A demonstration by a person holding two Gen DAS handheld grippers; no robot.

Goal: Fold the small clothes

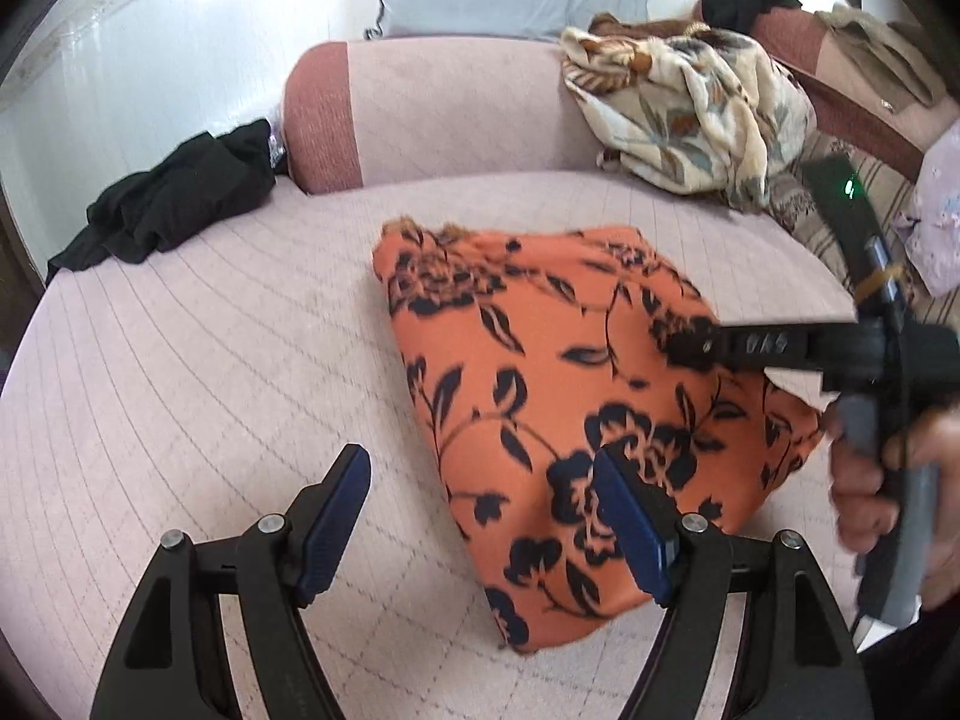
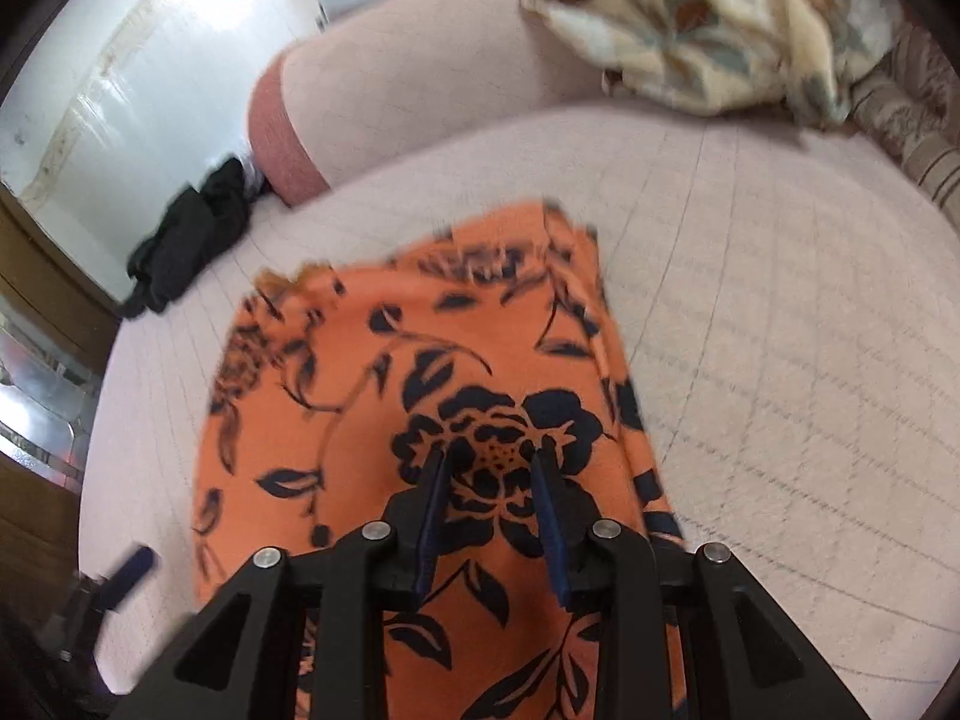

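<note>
here the orange cloth printed with dark navy flowers and leaves point(image 1: 540, 396) lies on the pale pink quilted seat cushion point(image 1: 180, 396) of a sofa, already doubled into a tapering, roughly folded shape with one ragged edge toward the backrest. the left gripper point(image 1: 486, 516) hangs above the near end of it with its jaws spread wide and nothing between them; one blue pad overlaps the cloth's edge in the left wrist view, the other sits over bare cushion. the right gripper point(image 2: 495, 450) points down at the middle of the cloth, over a large dark flower, its jaws part-way apart; i cannot tell whether the tips press the fabric or only hover, and no pinch of cloth shows between them. a person's hand point(image 1: 888, 480) grips its handle at the right of the left wrist view.

my reading is that a fold is laid and the hands are between grips, perhaps smoothing or choosing the next hold. the next move likely calls for each gripper to catch an edge or corner cleanly, through all layers, and carry it across without dragging the stack askew on the soft cushion.

a crumpled black garment point(image 1: 174, 198) and a cream floral blanket point(image 1: 690, 114) lie well apart from it.
</note>
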